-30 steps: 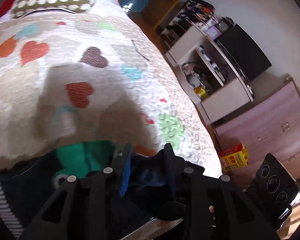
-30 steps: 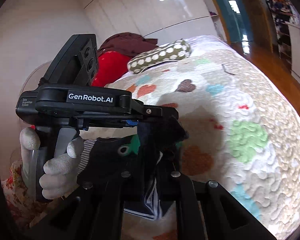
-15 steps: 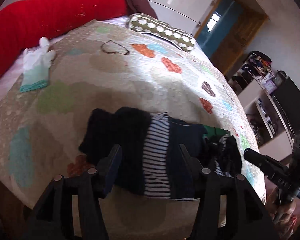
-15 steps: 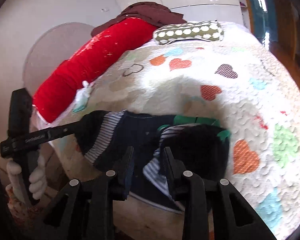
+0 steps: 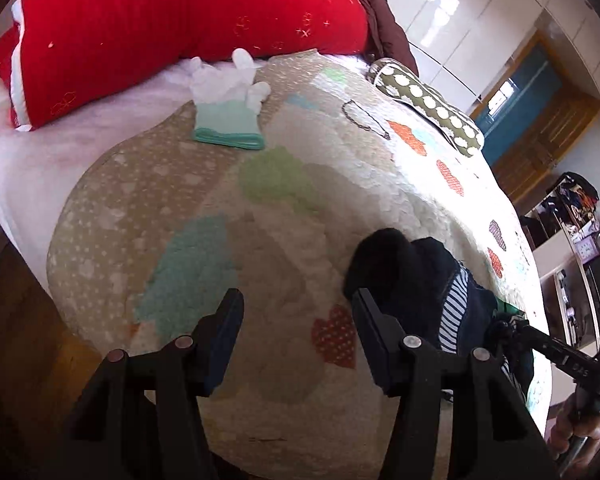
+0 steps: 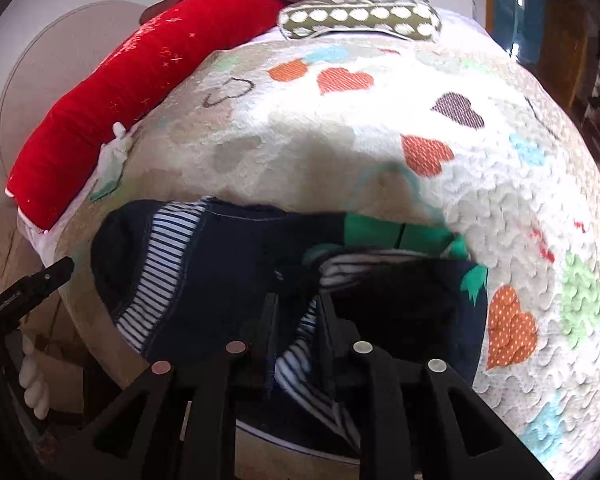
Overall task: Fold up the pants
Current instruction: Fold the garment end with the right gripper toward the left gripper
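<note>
Gripping the pants (image 6: 228,264) near the quilt (image 6: 380,152) edge, right gripper (image 6: 294,308) fingers clamp fabric; left gripper (image 5: 296,316) gapes.

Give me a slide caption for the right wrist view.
Right gripper shut on the dark striped pants, part folded on the heart-patterned quilt.

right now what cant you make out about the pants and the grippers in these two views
- Right wrist view: the right gripper is shut on the pants; its fingers hide the pinched fold.
- Left wrist view: the left gripper is open; one finger covers the pants' near edge.
- Both views: shelf items too small.
</note>
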`<state>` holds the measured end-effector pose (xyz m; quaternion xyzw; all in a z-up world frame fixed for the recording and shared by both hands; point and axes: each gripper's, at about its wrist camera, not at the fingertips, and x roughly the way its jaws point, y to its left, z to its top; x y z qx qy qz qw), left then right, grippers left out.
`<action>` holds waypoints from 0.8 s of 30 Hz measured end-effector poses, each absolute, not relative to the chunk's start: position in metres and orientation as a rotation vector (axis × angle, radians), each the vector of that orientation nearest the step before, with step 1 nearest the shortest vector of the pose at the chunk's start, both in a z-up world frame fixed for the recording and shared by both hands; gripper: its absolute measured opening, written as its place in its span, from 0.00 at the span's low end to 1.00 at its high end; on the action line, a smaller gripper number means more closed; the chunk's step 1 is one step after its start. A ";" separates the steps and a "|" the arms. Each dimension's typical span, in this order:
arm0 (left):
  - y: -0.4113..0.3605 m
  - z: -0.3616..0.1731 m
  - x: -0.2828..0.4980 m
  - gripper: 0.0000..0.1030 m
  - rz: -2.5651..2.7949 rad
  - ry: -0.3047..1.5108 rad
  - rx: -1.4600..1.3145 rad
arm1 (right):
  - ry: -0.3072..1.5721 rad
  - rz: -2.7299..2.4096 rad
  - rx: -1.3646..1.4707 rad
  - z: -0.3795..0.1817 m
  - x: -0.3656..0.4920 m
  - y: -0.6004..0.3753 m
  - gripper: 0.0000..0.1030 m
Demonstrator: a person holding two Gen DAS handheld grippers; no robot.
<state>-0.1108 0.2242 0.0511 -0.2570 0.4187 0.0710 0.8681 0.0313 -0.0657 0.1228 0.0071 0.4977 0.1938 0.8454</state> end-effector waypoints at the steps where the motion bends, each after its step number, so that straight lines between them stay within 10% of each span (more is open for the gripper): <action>1: 0.228 0.049 -0.111 0.54 0.154 0.879 -0.549 | 1.045 0.443 0.001 0.132 0.031 -0.055 0.41; 19: 0.228 0.037 -0.139 0.54 0.093 0.875 -0.575 | 1.381 0.541 -0.539 0.071 0.076 0.191 0.73; 24: 0.206 0.036 -0.132 0.56 0.007 0.883 -0.591 | 1.330 0.551 -0.589 0.081 0.067 0.185 0.31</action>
